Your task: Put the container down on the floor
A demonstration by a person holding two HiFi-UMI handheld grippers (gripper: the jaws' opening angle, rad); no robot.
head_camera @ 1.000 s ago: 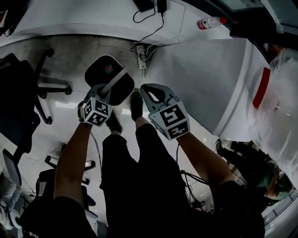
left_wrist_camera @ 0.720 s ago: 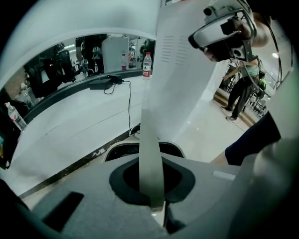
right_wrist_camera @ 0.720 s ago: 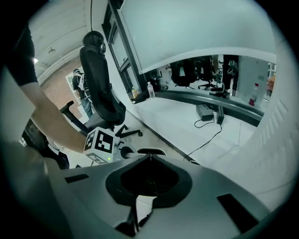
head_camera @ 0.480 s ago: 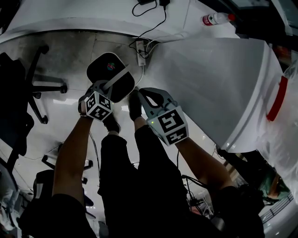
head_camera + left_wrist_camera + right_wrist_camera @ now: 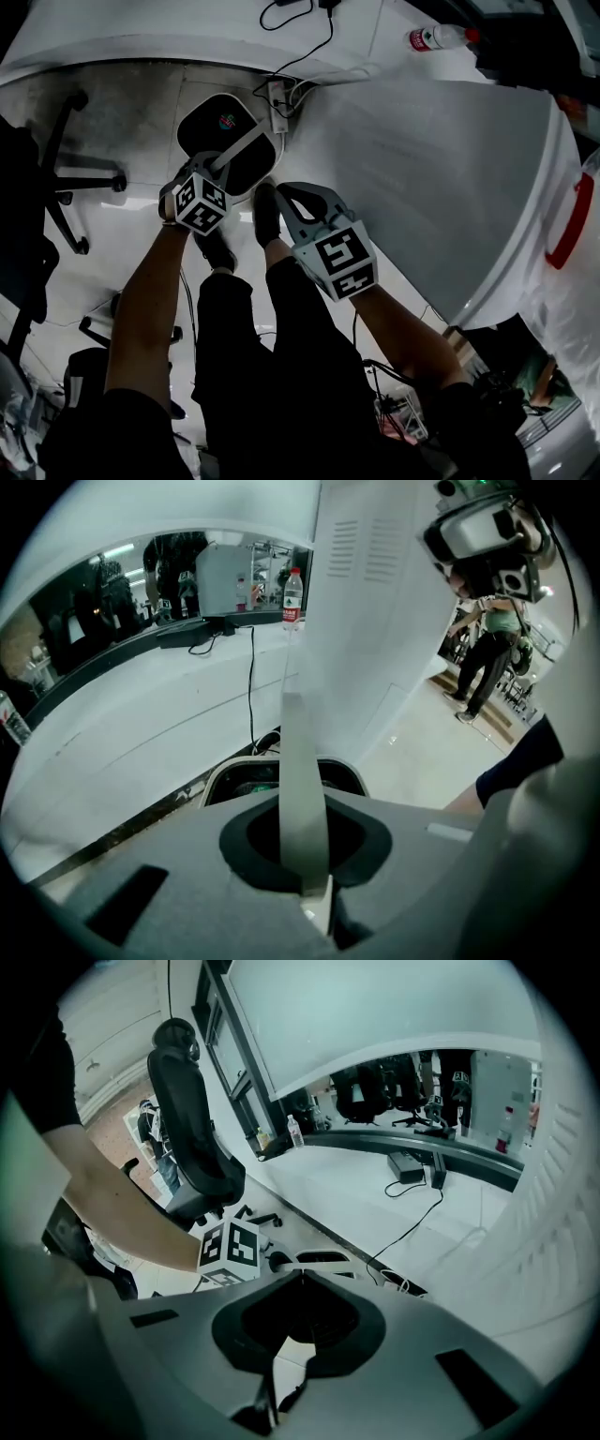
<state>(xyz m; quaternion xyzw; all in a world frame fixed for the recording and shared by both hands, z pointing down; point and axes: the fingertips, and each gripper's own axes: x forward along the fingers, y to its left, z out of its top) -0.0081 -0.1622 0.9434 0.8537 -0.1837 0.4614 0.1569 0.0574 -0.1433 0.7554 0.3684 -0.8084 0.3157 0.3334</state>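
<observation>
The container (image 5: 223, 131) is a rounded bin with a dark inside and a pale rim. It hangs over the floor by its grey strap handle (image 5: 240, 150). My left gripper (image 5: 218, 171) is shut on that handle. In the left gripper view the handle (image 5: 302, 780) rises straight up from between the jaws, with the container's rim (image 5: 220, 778) behind it. My right gripper (image 5: 282, 190) is beside the container on the right, apart from it. Its jaws meet at the tips (image 5: 302, 1274) with nothing between them.
A power strip (image 5: 278, 98) with cables lies on the floor just behind the container. A large white panel (image 5: 450, 169) stands at the right and a white counter with a bottle (image 5: 436, 37) at the back. An office chair base (image 5: 66, 187) is at the left. The person's shoes (image 5: 265, 211) are below the container.
The left gripper and the hanging container have shifted slightly toward the power strip. The right gripper stays beside them, still shut.
</observation>
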